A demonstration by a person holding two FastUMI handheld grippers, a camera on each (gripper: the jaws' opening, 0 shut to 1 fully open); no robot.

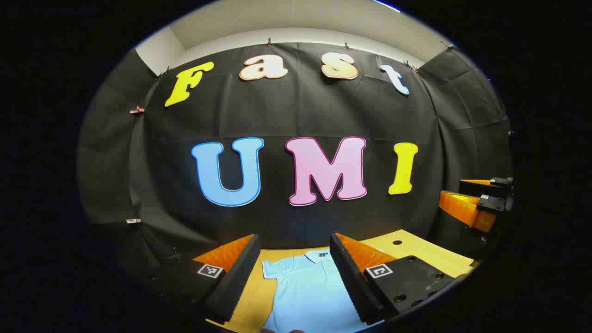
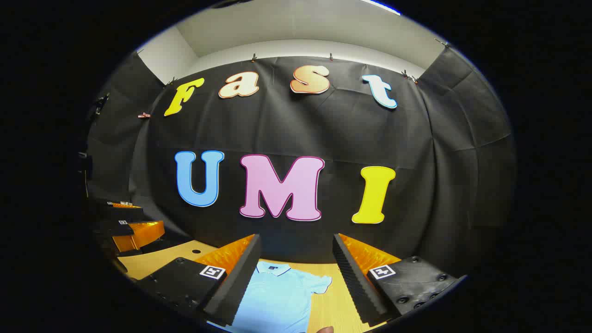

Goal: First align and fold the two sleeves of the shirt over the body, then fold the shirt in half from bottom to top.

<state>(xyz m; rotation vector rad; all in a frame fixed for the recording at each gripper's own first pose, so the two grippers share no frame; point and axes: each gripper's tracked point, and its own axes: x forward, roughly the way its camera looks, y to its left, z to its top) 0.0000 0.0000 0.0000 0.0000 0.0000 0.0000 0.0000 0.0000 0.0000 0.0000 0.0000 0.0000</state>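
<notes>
A light blue polo shirt (image 1: pixel 307 291) lies flat on the wooden table (image 1: pixel 416 249), collar toward the booth's wall, its short sleeves spread out. In the left gripper view my left gripper (image 1: pixel 294 273) hangs open above it, fingers wide apart, nothing between them. The right gripper (image 1: pixel 476 199) shows at the far right, held up in the air. In the right gripper view the shirt (image 2: pixel 277 296) lies below my open right gripper (image 2: pixel 296 273), its right sleeve (image 2: pixel 321 283) showing between the fingers. The left gripper (image 2: pixel 127 226) shows at the left edge.
The yellow-brown table (image 2: pixel 157 259) has a small round hole (image 1: pixel 397 242) near its back edge, also seen as a hole (image 2: pixel 196 251) in the right gripper view. The black cloth wall stands close behind the table. A fingertip (image 2: pixel 326 329) shows at the bottom edge.
</notes>
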